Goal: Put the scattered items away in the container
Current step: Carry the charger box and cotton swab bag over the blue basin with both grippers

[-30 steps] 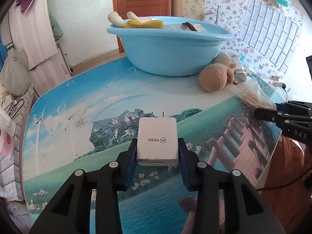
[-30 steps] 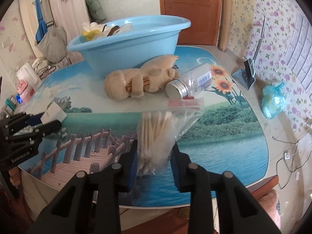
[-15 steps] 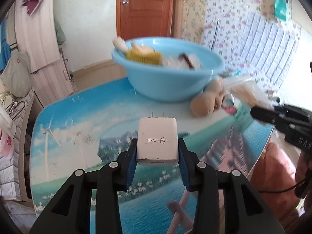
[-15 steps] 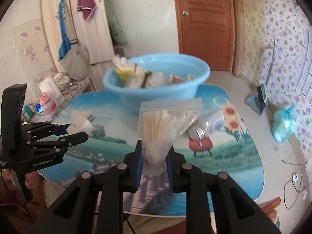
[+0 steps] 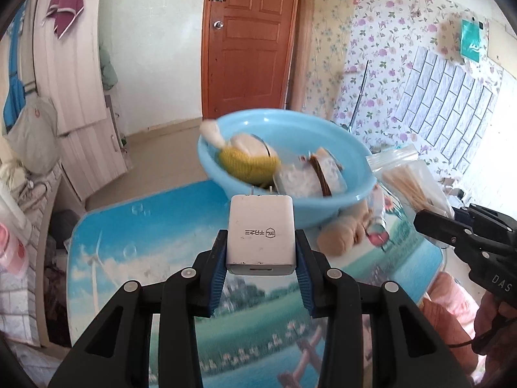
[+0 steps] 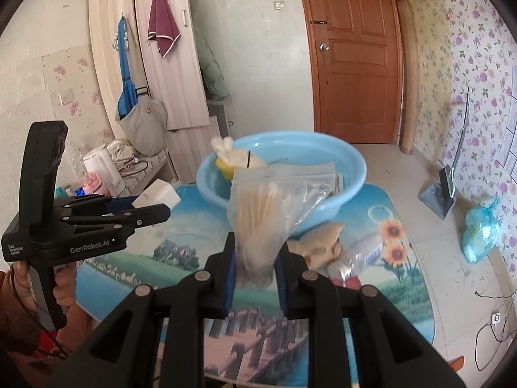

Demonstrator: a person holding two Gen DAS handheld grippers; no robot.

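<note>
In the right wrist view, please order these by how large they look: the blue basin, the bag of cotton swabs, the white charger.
1. Blue basin, widest in this view though farthest away.
2. Bag of cotton swabs, close to the camera, so it looks enlarged.
3. White charger, clearly smallest, held in the left gripper.

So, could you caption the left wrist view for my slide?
Left gripper carries a white charger toward the blue basin.
</note>
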